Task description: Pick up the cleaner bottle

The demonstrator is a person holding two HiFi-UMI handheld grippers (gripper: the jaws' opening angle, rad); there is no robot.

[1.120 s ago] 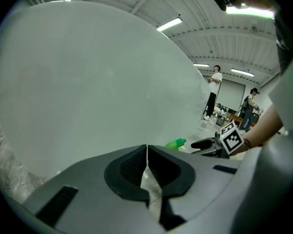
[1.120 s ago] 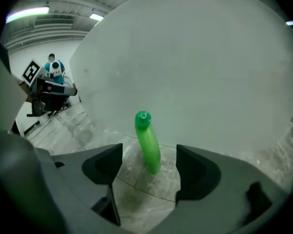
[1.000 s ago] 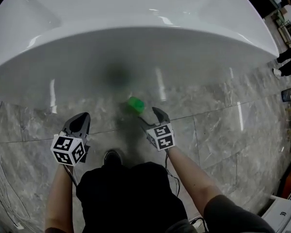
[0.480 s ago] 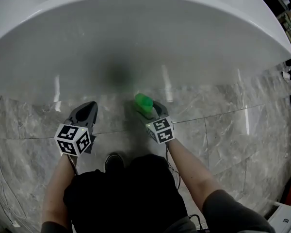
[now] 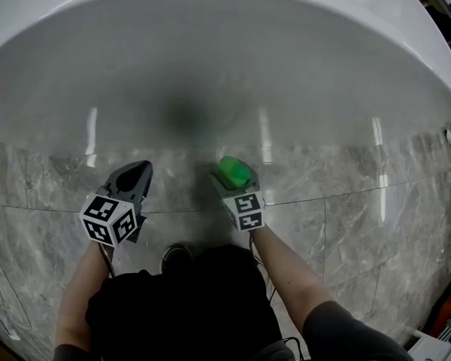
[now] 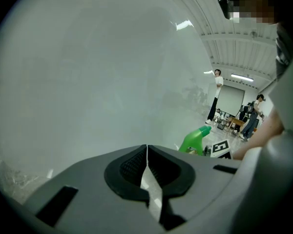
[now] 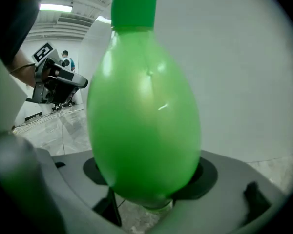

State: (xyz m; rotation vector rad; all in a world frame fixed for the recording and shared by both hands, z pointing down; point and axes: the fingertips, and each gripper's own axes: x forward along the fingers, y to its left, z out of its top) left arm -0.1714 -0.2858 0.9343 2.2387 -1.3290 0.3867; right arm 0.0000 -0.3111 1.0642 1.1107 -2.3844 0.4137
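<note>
The green cleaner bottle (image 5: pixel 232 171) is lifted off the marble floor, held in my right gripper (image 5: pixel 233 177). In the right gripper view the bottle (image 7: pixel 144 111) fills the middle, cap up, with my right gripper (image 7: pixel 146 189) shut on its lower body. From the left gripper view the bottle (image 6: pixel 195 141) shows to the right, beside the right gripper's marker cube. My left gripper (image 5: pixel 132 177) hovers to the left of the bottle, apart from it; its jaws (image 6: pixel 146 167) are shut with nothing between them.
A large white bathtub (image 5: pixel 210 59) curves across the far side, its wall close ahead of both grippers. Grey marble floor tiles (image 5: pixel 361 224) lie below. The person's dark shoe (image 5: pixel 177 256) is just behind the grippers. People and furniture (image 6: pixel 234 116) stand far off.
My right gripper has closed on the bottle and raised it from the floor, shifting slightly right and towards the tub. The left gripper has barely moved.
</note>
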